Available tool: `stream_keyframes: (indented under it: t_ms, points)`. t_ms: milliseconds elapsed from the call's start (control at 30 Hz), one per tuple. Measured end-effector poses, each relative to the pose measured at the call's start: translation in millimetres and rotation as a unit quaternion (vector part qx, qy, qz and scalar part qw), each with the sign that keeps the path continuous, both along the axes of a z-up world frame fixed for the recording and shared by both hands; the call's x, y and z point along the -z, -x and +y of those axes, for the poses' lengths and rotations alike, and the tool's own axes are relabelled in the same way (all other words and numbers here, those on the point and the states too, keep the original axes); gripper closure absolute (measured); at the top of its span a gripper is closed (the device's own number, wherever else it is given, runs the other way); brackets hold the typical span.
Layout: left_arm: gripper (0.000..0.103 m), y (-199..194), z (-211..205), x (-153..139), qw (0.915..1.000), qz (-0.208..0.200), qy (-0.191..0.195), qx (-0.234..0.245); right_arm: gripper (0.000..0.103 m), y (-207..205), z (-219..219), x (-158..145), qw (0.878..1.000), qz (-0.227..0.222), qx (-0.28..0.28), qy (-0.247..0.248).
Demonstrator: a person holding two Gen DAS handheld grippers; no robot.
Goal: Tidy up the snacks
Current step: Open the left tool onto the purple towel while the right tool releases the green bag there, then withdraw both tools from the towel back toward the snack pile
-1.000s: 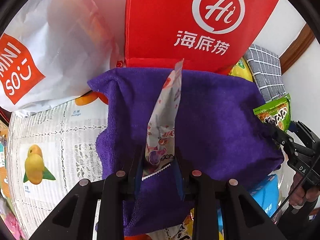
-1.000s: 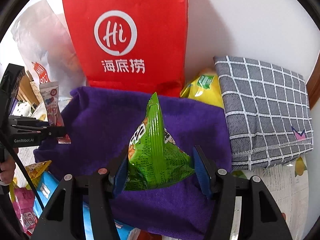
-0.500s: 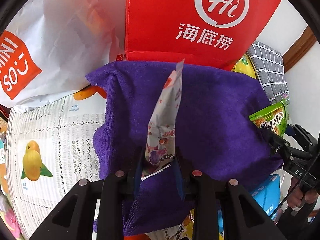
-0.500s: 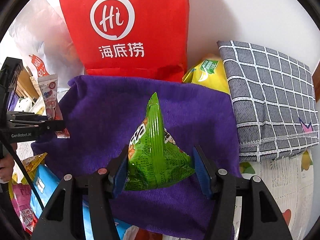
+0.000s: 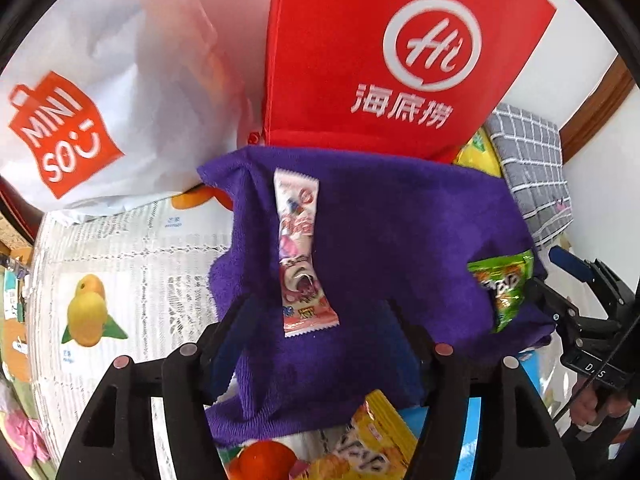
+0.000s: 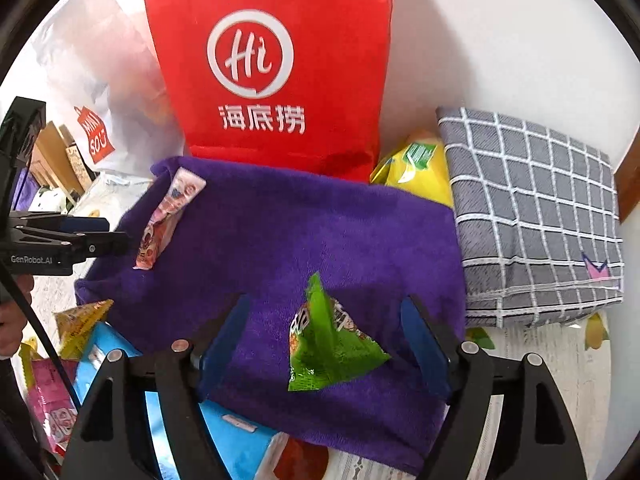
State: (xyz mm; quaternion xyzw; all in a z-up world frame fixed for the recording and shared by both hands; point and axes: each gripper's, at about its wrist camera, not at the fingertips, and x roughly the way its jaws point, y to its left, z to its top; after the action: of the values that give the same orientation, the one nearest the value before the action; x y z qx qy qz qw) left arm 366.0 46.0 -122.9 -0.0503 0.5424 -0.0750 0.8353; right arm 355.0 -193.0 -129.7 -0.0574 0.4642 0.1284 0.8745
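A purple towel [image 5: 400, 232] is spread in front of the bags. A long pink snack packet [image 5: 300, 256] lies flat on it, just ahead of my left gripper [image 5: 320, 316]. That gripper's jaws are opening and its pads touch nothing. A green triangular snack packet [image 6: 328, 344] rests on the towel [image 6: 300, 232] between the blue pads [image 6: 420, 340] of my right gripper [image 6: 324, 336]. Those jaws are opening too, with gaps on both sides of the packet. In the right wrist view the left gripper [image 6: 112, 232] hovers beside the pink packet [image 6: 168, 216].
A red paper bag [image 5: 400, 60] and a white shopping bag [image 5: 80, 120] stand behind the towel. A grey checked folded cloth [image 6: 532, 216] and a yellow packet [image 6: 416, 168] lie at the right. A blue packet [image 6: 224, 432] and other snacks lie in front.
Both grippers have opened and let go. The pink packet fell from upright to flat on the towel. The green packet now sits loose on the towel. The left gripper rose slightly.
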Motion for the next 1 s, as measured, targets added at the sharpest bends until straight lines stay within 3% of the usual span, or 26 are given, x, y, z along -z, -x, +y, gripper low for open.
stream_keyframes:
  t_ms: [233, 467, 633, 867, 1000]
  points:
    - [0.039, 28.0, 2.7, -32.0, 0.9995, -0.032, -0.001, -0.003, 0.025, 29.5, -1.8, -33.0, 0.999, -0.037, 0.020, 0.011]
    - [0.039, 80.1, 1.5, -66.4, 0.9971, -0.075, 0.006, -0.003, 0.025, 76.2, -15.3, -67.0, 0.996, -0.072, 0.048, -0.006]
    - [0.039, 119.4, -2.6, -80.6, 0.9952, -0.097, 0.004, 0.003, 0.025, 112.7, -23.2, -84.6, 0.990, -0.115, 0.084, 0.010]
    - [0.039, 170.5, -1.8, -90.1, 0.9933, -0.111, 0.029, 0.014, 0.024, 157.1, -23.3, -95.1, 0.990, -0.101, 0.096, 0.015]
    - [0.039, 196.9, -1.5, -97.2, 0.9912, -0.132, 0.006, 0.009, 0.024, 183.3, -23.2, -98.7, 0.990, -0.099, 0.100, 0.006]
